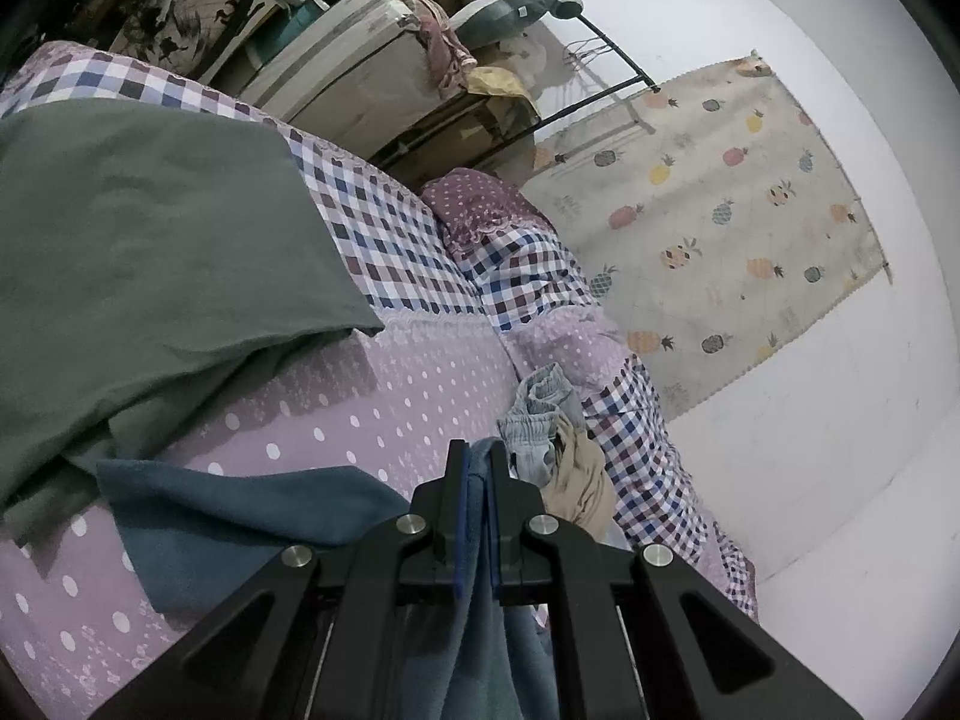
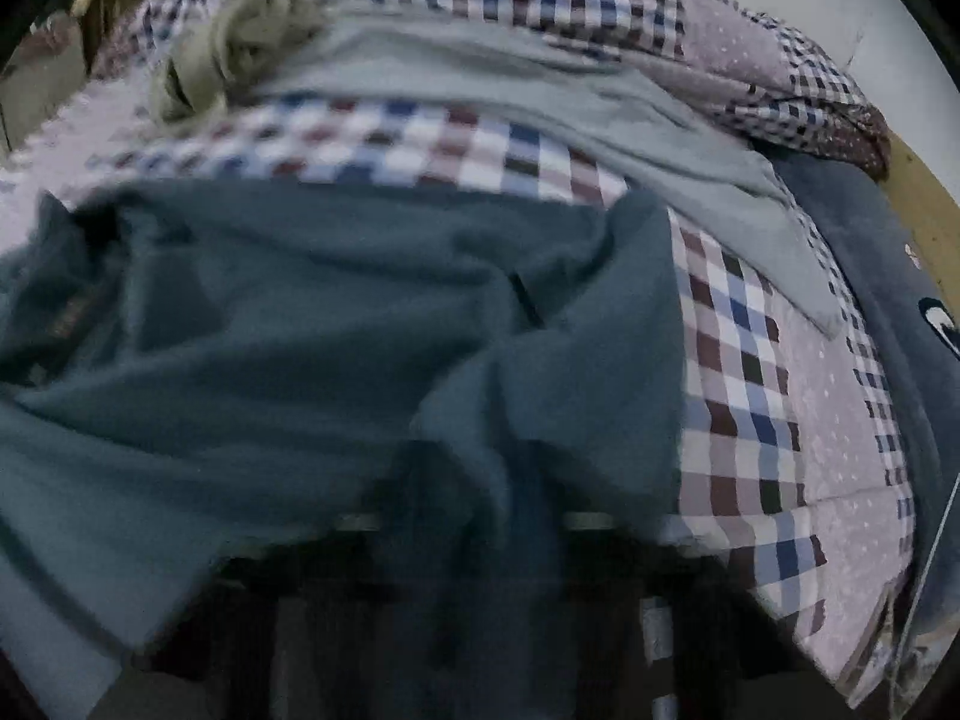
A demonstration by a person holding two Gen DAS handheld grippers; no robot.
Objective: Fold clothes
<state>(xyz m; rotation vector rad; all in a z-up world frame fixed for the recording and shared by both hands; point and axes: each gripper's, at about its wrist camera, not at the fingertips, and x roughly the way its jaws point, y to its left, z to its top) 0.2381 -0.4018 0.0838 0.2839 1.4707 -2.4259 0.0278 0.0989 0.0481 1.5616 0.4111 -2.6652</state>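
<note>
A teal garment lies on the bed and runs up between the fingers of my left gripper, which is shut on a fold of it. In the blurred right wrist view the same teal garment spreads wide across the quilt, and its creases bunch toward my right gripper. That gripper is shut on the cloth, and the cloth mostly hides its fingers. A dark green-grey garment lies flat on the bed, left of the left gripper.
The bed's checked and dotted quilt ends at its right edge, above a pineapple-print mat on the floor. Crumpled pale shorts and a beige garment sit near that edge. A grey garment and a dark blue garment lie farther off. Stacked clutter lines the back.
</note>
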